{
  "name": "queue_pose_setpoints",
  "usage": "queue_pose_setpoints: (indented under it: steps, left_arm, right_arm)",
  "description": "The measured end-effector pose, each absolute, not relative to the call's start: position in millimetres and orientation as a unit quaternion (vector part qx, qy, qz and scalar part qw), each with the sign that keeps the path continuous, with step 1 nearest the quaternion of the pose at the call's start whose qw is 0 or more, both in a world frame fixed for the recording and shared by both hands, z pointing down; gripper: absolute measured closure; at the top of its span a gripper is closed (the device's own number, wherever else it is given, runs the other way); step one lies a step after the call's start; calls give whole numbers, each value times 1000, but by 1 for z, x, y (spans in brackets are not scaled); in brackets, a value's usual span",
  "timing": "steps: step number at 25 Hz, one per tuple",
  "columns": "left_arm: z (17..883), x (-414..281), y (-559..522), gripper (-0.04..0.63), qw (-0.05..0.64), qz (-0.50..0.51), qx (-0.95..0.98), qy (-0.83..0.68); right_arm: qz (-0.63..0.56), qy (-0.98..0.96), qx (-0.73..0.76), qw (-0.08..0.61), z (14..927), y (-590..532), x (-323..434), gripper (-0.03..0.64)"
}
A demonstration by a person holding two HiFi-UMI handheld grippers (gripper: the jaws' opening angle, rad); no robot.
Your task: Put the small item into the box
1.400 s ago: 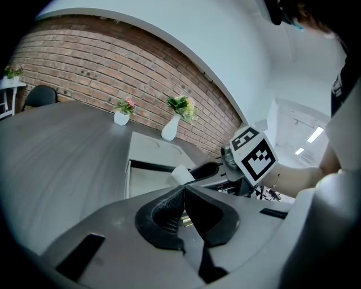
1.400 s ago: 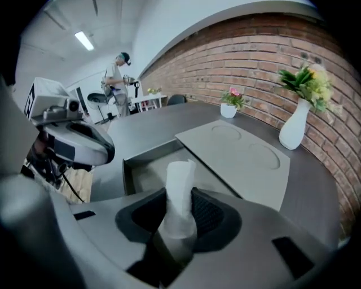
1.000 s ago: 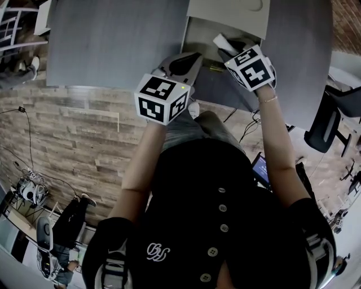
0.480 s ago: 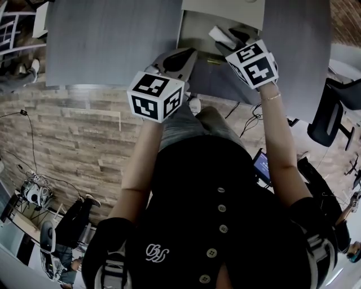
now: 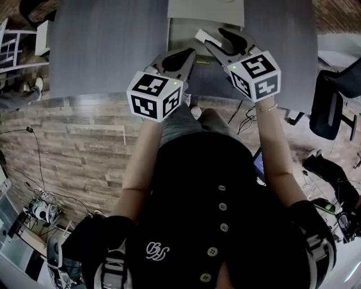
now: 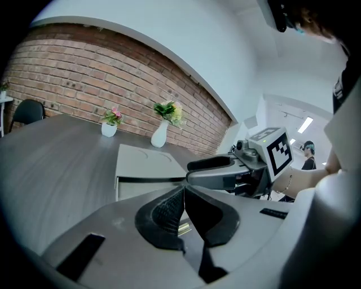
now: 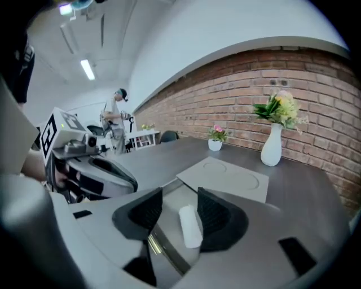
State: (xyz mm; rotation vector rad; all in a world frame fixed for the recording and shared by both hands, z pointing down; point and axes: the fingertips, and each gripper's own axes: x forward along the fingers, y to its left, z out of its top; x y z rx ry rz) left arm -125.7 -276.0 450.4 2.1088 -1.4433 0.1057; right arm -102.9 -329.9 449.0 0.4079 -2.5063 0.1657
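Small white roll in the open box, two grippers over the desk's near edge

Head view: one smooth grey desk (image 5: 107, 45) carries one shallow grey box (image 5: 176, 33) at 12 o'clock, with its flat lid (image 5: 206, 8) beyond. The small item (image 5: 203, 38), a white cylinder, lies inside the box. Bare desk spreads toward 10 o'clock, and the desk edge runs just under both marker cubes. Left gripper view: the left gripper (image 6: 183, 191) is closed on nothing, its ribbed black pads meeting at the tips, box at 12 o'clock. A tall vase (image 6: 160, 135) and a squat pot (image 6: 109, 128), both white, stand before a brick wall (image 6: 84, 73). Right gripper view: the right gripper (image 7: 179, 196) has its jaws apart over the box. The roll shows between them, just beside the 3 o'clock pad, contact unclear, with bare box floor at its 9 o'clock.
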Motion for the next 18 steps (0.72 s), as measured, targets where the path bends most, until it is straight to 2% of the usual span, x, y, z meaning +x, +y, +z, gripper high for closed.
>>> queue_pose_setpoints:
  steps: [2,7,11,18]
  left_arm:
    - [441,-126,-279,581,276,39,793,-541]
    - [415,-127,-286,581,241,47,803,-543]
    - [400,-131,-288,581,223,44,807,-545]
    - [388,-128,-291,580,202,60,818,-535]
  right_arm:
    - [88,-949,160,258,434,-326,-103,454]
    - [109,-961,153,205,402,-316,-102,454]
    - [106,-965,159,178,384,-308,-101,461]
    - [82,-971,161,156,367,-298,-101,529]
